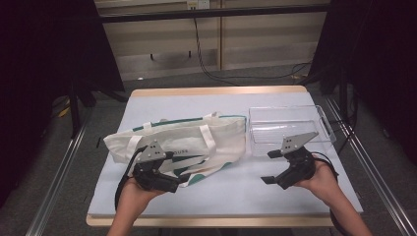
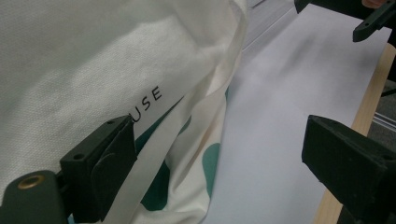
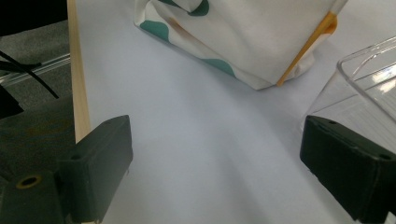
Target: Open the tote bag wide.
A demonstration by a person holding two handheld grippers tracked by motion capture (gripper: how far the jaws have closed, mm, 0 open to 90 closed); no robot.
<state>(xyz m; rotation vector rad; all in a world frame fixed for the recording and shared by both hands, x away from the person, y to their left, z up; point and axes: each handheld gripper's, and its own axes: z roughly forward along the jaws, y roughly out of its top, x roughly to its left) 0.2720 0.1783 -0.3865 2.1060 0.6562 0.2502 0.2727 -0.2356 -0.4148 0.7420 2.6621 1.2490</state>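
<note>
From above, the tote (image 1: 182, 142) lies flat on the table (image 1: 231, 191) just left of the clear bin (image 1: 290, 129); your left gripper (image 1: 173, 183) sits at the tote's near edge and your right gripper (image 1: 269, 167) hovers apart from it, near the bin's front corner. In the left gripper view your jaws stand wide with one pad against the tote's strap (image 2: 154, 158), nothing pinched yet. In the right gripper view, jaws wide and empty over bare table short of the tote (image 3: 243, 42): you seem to be at the reach-in, so next close the left on the strap.

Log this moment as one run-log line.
left claw: open, at tote bag | right claw: open, empty | clear bin: right of bag
</note>
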